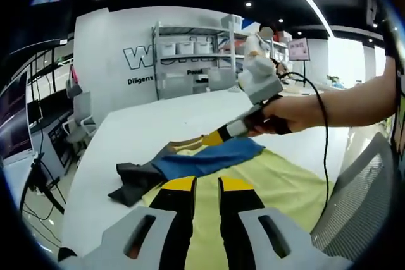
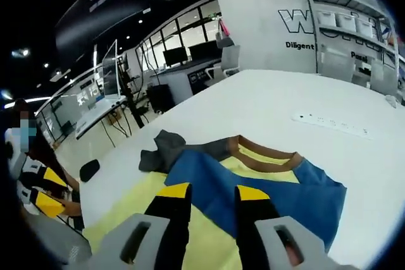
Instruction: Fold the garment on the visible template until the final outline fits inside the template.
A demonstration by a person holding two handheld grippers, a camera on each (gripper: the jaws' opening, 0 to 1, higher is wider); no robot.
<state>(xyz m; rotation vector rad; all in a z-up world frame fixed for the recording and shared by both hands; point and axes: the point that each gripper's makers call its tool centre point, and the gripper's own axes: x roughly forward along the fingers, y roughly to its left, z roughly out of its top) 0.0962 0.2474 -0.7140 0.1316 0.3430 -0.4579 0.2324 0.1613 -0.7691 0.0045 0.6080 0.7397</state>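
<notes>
Garment point(image 2: 253, 184) looks limp and light on the yellow template point(image 1: 285, 184); pinch its edge. Your left gripper point(image 1: 205, 188) and right gripper point(image 2: 205, 195) stand apart, empty.

A long white table point(image 1: 158, 124) is carrying a pale yellow sheet point(image 1: 285, 181), with a blue, grey and brown garment point(image 2: 253, 175) lying partly on the sheet and partly on the bare tabletop. A white power strip point(image 2: 332, 124) is sitting farther along.
</notes>
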